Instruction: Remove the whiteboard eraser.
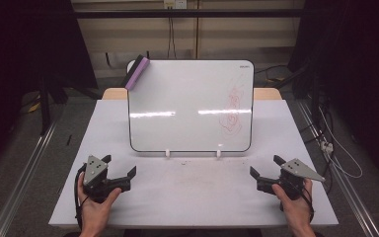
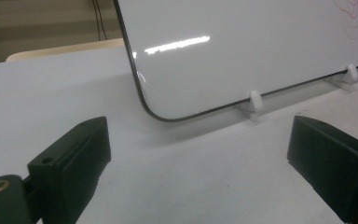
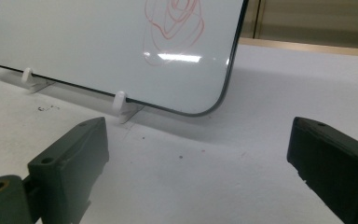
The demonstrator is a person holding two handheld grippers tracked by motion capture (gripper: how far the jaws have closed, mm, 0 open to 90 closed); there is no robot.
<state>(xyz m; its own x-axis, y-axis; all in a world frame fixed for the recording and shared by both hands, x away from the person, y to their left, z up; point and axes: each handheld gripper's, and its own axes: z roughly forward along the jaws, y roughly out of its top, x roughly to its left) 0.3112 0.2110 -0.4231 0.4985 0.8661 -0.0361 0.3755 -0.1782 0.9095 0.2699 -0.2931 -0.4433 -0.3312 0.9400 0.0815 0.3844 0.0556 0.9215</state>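
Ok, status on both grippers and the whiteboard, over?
Left gripper and right gripper open, empty. Whiteboard upright, red scribble unwiped. Eraser at top-left corner. Path clear.

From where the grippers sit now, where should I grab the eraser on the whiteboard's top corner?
Grip the eraser across its narrow width, dark back to purple felt, near its upper end that clears the whiteboard. It lies tilted on the top left corner, so the open left gripper should probably approach from that side.

The whiteboard (image 1: 187, 103) looks glossy and smooth, mirroring the lights, on white plastic clips (image 2: 255, 100). The tabletop (image 1: 192, 192) is matt white, faintly speckled. Each hand-held gripper (image 1: 120, 168) shows matt black plastic.
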